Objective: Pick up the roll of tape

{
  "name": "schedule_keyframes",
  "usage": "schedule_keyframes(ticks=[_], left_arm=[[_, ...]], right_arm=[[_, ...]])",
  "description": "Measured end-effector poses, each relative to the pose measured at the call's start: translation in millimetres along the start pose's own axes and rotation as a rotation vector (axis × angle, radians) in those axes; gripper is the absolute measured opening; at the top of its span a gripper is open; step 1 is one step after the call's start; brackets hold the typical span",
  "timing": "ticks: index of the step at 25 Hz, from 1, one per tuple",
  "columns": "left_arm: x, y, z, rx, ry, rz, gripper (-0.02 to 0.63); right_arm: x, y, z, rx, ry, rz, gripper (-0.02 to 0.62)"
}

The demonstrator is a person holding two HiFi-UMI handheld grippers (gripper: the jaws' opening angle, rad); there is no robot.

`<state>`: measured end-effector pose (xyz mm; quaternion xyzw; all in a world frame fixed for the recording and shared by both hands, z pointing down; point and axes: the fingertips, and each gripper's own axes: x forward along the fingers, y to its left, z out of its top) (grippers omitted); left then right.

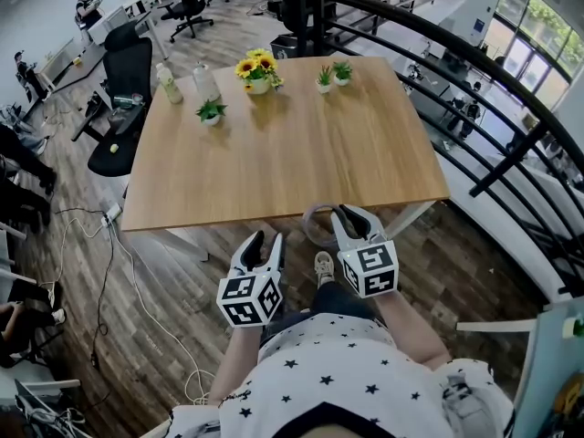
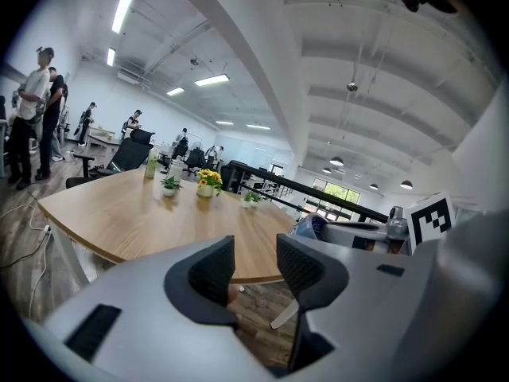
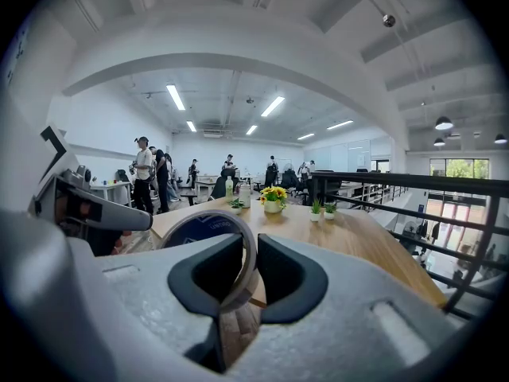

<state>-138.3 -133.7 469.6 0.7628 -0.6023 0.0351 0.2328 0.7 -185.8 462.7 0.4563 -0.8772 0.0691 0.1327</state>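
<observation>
The roll of tape (image 1: 318, 225) is a pale ring with a dark blue inner face. It hangs in the air just off the near edge of the wooden table (image 1: 292, 153). My right gripper (image 1: 345, 215) is shut on its rim. In the right gripper view the ring (image 3: 208, 223) stands upright left of centre, its wall pinched between the two dark pads of the right gripper (image 3: 250, 255). My left gripper (image 1: 265, 242) hovers beside it to the left, below the table edge. In its own view the left gripper (image 2: 254, 259) is open, with only floor showing in the gap.
At the table's far side stand a sunflower pot (image 1: 257, 73), small potted plants (image 1: 211, 111), (image 1: 333, 75) and two bottles (image 1: 169, 84). A black railing (image 1: 474, 89) curves along the right. Office chairs (image 1: 123, 71) and floor cables (image 1: 109, 245) lie to the left. People stand far off.
</observation>
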Motion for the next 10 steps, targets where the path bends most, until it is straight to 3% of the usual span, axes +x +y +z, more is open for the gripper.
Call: schedule_keyframes(ticks=[10], left_arm=[[7.4,6.5,3.7,-0.005,0.004,0.003,0.164]], right_arm=[[11.7,0.3,3.4,-0.004,0.006,0.009,0.064]])
